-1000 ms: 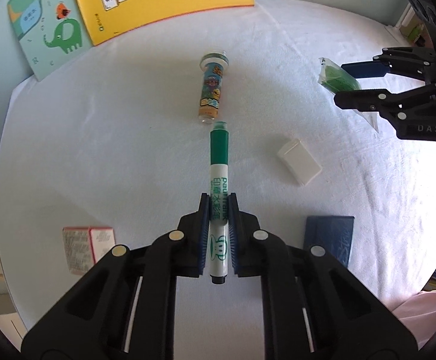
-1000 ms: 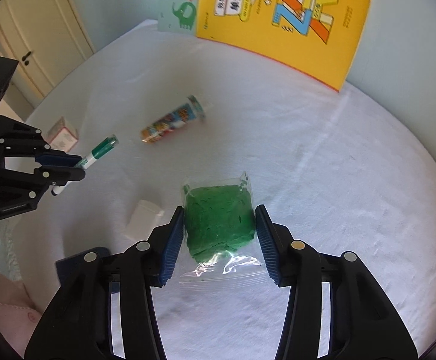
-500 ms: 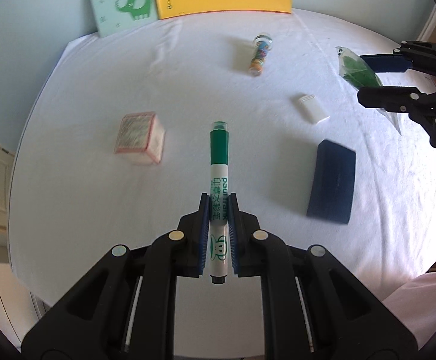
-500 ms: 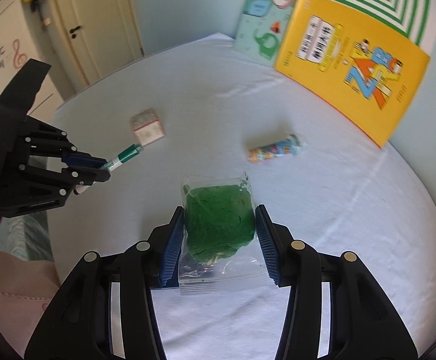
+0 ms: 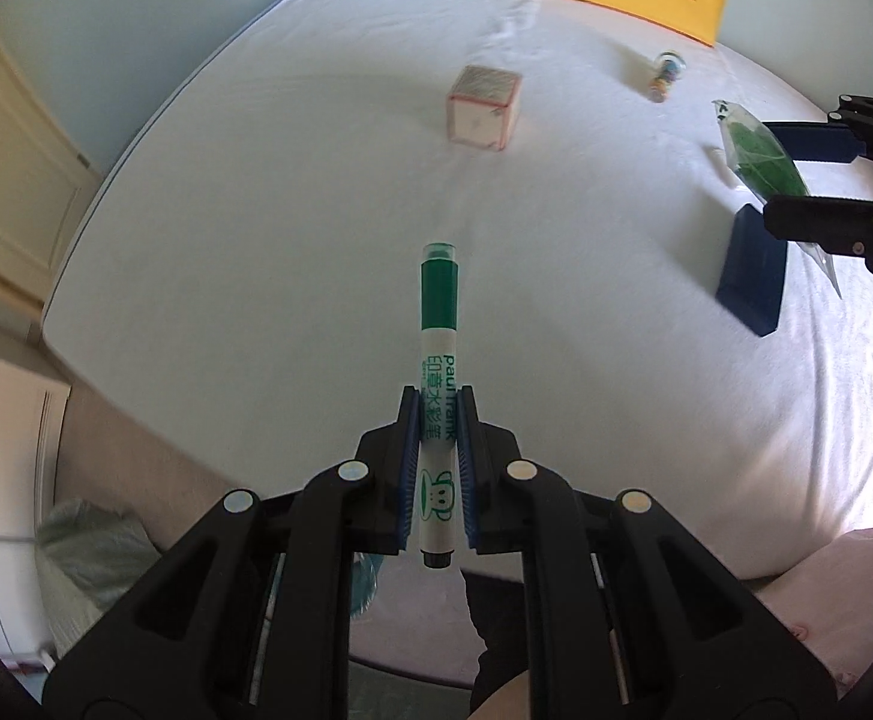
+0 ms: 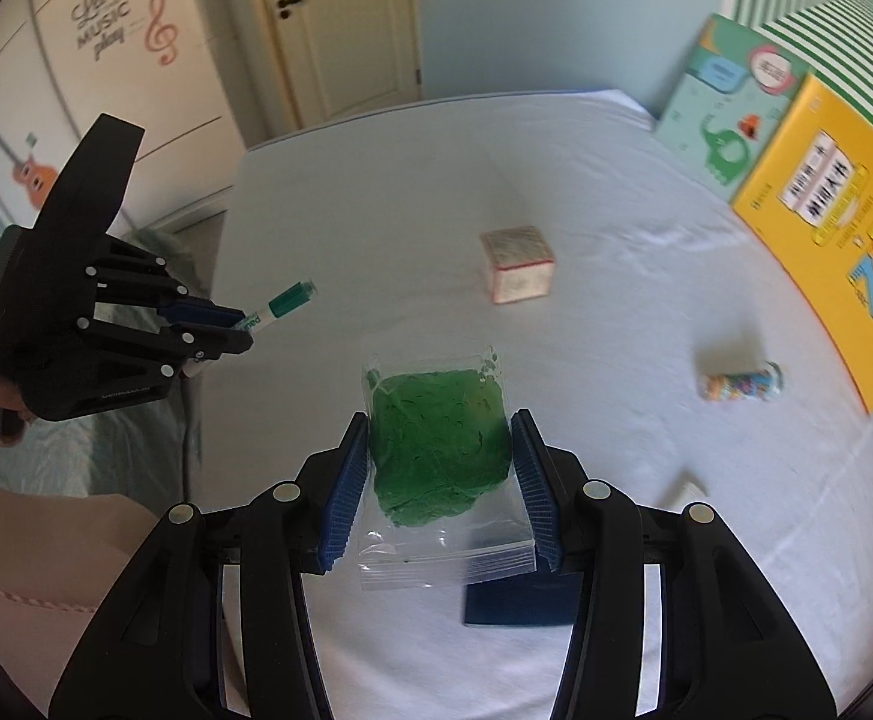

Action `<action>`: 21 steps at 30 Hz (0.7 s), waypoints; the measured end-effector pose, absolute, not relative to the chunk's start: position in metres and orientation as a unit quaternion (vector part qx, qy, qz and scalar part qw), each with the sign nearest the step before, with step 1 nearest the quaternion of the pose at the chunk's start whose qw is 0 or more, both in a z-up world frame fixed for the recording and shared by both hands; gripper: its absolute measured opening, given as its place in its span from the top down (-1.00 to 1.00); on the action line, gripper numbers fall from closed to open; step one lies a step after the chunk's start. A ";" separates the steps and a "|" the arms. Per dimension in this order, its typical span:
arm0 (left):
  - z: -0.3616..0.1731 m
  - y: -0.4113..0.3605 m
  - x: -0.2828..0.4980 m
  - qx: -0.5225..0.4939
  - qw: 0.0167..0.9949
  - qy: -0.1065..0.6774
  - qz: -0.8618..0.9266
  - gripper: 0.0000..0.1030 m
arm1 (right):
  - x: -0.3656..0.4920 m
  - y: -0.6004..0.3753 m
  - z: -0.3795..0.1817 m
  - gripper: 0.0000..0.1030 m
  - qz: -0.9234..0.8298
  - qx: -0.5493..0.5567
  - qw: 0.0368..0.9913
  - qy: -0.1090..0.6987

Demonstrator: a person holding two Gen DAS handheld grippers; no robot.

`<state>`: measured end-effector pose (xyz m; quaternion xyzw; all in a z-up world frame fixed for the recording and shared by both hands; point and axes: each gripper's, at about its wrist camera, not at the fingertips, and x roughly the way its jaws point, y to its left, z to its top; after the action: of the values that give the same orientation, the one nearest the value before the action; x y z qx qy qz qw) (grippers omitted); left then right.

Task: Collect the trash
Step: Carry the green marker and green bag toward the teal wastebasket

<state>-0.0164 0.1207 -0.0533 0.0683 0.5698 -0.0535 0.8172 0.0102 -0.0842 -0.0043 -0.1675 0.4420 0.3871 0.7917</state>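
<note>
My left gripper point(image 5: 438, 408) is shut on a green-capped marker point(image 5: 438, 324), which sticks out forward over the near left part of the white table point(image 5: 316, 210). The same left gripper point(image 6: 238, 333) and marker point(image 6: 283, 303) show at the left of the right wrist view. My right gripper point(image 6: 441, 450) is shut on a clear zip bag of green stuff point(image 6: 439, 444), held above the table point(image 6: 406, 192). In the left wrist view the right gripper point(image 5: 796, 171) and its bag point(image 5: 760, 156) appear at the right edge.
On the table lie a small pink-edged box point(image 5: 484, 108), a colourful tube point(image 6: 742, 384), a dark blue flat case point(image 5: 754, 276) and a small white block point(image 6: 685, 489). Yellow point(image 6: 844, 228) and teal point(image 6: 730, 114) books lean on the back wall. A pale green bag point(image 5: 88, 558) sits on the floor left.
Both grippers have swung left across the table and risen slightly, each keeping its hold. The table's left edge, the floor and the cupboards have come into view.
</note>
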 end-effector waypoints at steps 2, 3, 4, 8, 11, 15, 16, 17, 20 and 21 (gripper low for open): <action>-0.054 0.134 -0.026 0.057 0.817 0.573 -0.037 0.79 | 0.006 -0.070 -0.004 0.06 0.400 -0.173 0.785 0.440; -0.054 0.140 -0.030 0.052 0.817 0.574 -0.031 0.79 | 0.003 -0.062 -0.004 0.06 0.409 -0.176 0.780 0.439; -0.055 0.148 -0.035 0.045 0.817 0.575 -0.021 0.79 | 0.002 -0.054 -0.004 0.06 0.416 -0.179 0.776 0.439; -0.055 0.172 -0.050 0.023 0.815 0.579 0.004 0.79 | -0.006 -0.024 -0.004 0.06 0.443 -0.191 0.761 0.433; -0.056 0.192 -0.062 0.008 0.813 0.582 0.024 0.79 | -0.010 0.001 -0.003 0.06 0.465 -0.201 0.748 0.430; -0.059 0.217 -0.075 -0.012 0.809 0.585 0.049 0.79 | -0.016 0.039 -0.002 0.06 0.497 -0.219 0.726 0.423; -0.060 0.226 -0.079 -0.020 0.808 0.586 0.058 0.79 | -0.018 0.047 -0.002 0.06 0.504 -0.223 0.720 0.422; -0.060 0.230 -0.080 -0.025 0.808 0.586 0.064 0.79 | -0.019 0.055 -0.002 0.06 0.510 -0.226 0.716 0.420; -0.061 0.250 -0.091 -0.042 0.805 0.586 0.086 0.79 | -0.023 0.083 -0.003 0.06 0.535 -0.238 0.696 0.416; -0.060 0.258 -0.097 -0.047 0.804 0.585 0.092 0.79 | -0.026 0.094 -0.003 0.06 0.544 -0.244 0.688 0.413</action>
<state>-0.0974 0.2577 -0.0600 -0.0473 0.5855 0.0922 0.8040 -0.0260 0.0941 -0.0029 -0.2442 0.4133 0.5437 0.6884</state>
